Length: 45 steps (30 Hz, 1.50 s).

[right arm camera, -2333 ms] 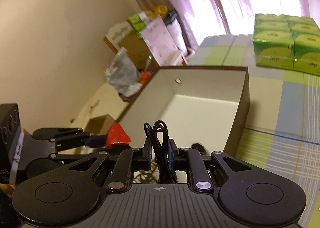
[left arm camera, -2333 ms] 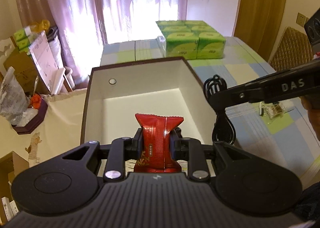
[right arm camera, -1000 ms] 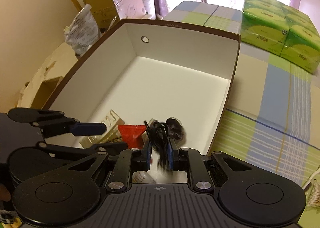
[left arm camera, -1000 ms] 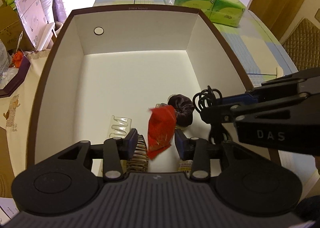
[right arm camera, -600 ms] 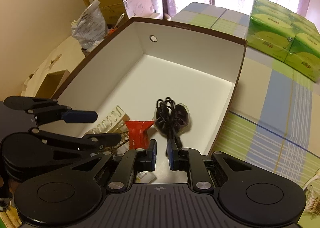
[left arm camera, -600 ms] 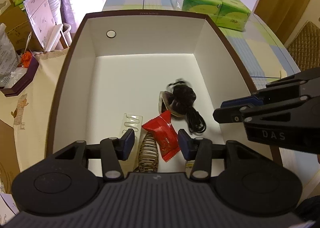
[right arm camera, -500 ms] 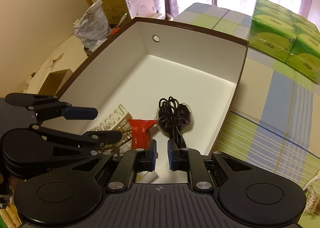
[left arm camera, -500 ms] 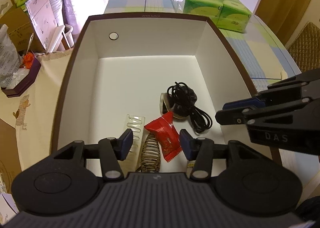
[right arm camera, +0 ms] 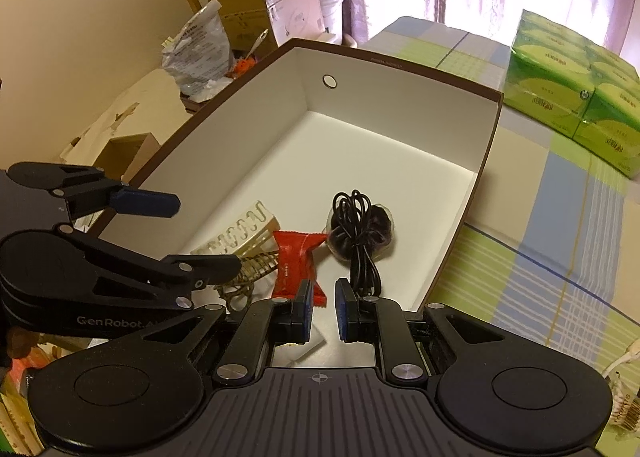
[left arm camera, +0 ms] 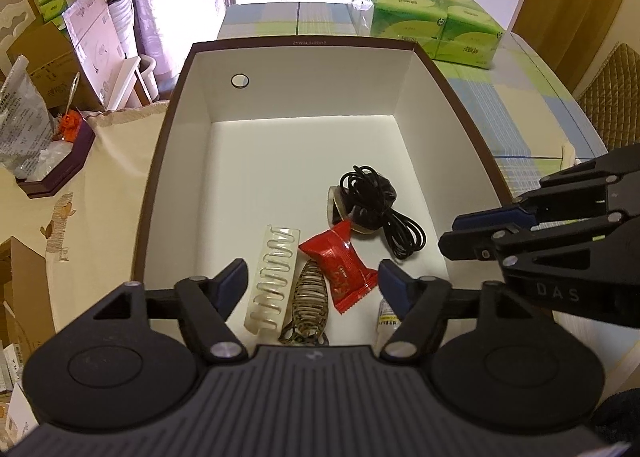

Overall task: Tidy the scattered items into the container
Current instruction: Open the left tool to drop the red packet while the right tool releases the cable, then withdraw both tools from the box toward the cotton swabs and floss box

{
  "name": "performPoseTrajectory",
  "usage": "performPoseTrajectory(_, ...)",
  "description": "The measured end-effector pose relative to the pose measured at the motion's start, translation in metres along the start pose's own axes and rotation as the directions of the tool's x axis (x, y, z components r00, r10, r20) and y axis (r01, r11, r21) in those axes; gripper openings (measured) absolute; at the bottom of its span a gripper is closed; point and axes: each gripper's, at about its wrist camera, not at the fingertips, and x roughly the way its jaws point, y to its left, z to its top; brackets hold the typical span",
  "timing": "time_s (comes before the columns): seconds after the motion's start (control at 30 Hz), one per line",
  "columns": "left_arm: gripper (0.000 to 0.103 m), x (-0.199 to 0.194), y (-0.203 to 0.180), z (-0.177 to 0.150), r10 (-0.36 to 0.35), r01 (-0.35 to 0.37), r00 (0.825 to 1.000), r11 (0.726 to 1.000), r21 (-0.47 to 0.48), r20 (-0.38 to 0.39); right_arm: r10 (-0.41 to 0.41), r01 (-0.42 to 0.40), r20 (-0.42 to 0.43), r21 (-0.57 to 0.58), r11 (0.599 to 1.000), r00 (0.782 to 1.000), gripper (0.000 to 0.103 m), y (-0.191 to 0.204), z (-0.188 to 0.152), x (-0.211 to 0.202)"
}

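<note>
A white box with a brown rim (left arm camera: 304, 43) (right arm camera: 400, 65) holds several items near its front end. A red snack packet (left arm camera: 338, 265) (right arm camera: 294, 261) lies beside a coiled black cable (left arm camera: 376, 205) (right arm camera: 356, 225), a cream comb-like clip (left arm camera: 274, 277) and a striped brown hair clip (left arm camera: 308, 301). My left gripper (left arm camera: 313, 271) (right arm camera: 206, 233) hovers above them, its jaws opening, with nothing between the pads. My right gripper (right arm camera: 324, 291) (left arm camera: 450, 235) hangs over the box's near right corner, shut and holding nothing.
Green tissue packs (left arm camera: 432, 25) (right arm camera: 572, 89) stand on the checked tablecloth (right arm camera: 540, 257) behind the box. A small white tube (left arm camera: 388, 315) lies in the box's front. Cardboard boxes and a plastic bag (right arm camera: 200, 53) crowd the left side. Cotton swabs (right arm camera: 624, 405) lie at the right.
The red packet dropped from my left gripper and the black cable from my right; both now lie in the box. The left jaws have spread wider and both grippers have pulled back slightly.
</note>
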Motion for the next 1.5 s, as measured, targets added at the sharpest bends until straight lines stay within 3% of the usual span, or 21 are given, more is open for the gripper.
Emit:
performPoseTrajectory(0.1, 0.073, -0.005, 0.0, -0.002, 0.012, -0.012, 1.0, 1.0, 0.011, 0.0, 0.0, 0.0, 0.0, -0.003, 1.0, 1.0, 0.022, 0.003, -0.003, -0.003)
performPoseTrajectory(0.17, 0.075, -0.008, 0.001, -0.003, 0.017, -0.017, 1.0, 1.0, 0.019, 0.001, -0.029, 0.03, 0.012, -0.01, 1.0, 0.999, 0.079, 0.005, -0.007, -0.006)
performPoseTrajectory(0.27, 0.075, -0.012, 0.002, -0.005, 0.052, -0.052, 0.999, 0.998, 0.025, 0.006, -0.024, 0.026, 0.071, -0.037, 0.999, 0.997, 0.09, 0.01, -0.012, -0.017)
performPoseTrajectory(0.33, 0.082, -0.015, 0.005, -0.006, 0.07, -0.07, 0.997, 0.997, 0.026, 0.016, -0.036, 0.04, 0.076, -0.049, 0.998, 0.996, 0.09, 0.012, -0.014, -0.02)
performPoseTrajectory(0.53, 0.086, -0.024, 0.004, -0.01, 0.065, -0.066, 0.998, 0.997, 0.031, 0.024, -0.06, 0.063, 0.062, -0.047, 0.997, 0.996, 0.091, 0.014, -0.019, -0.023)
performPoseTrajectory(1.5, 0.091, -0.065, -0.024, -0.041, 0.116, -0.118, 0.992, 0.992, 0.038, 0.058, -0.046, 0.052, 0.082, -0.065, 0.997, 0.996, 0.091, 0.027, -0.062, -0.062)
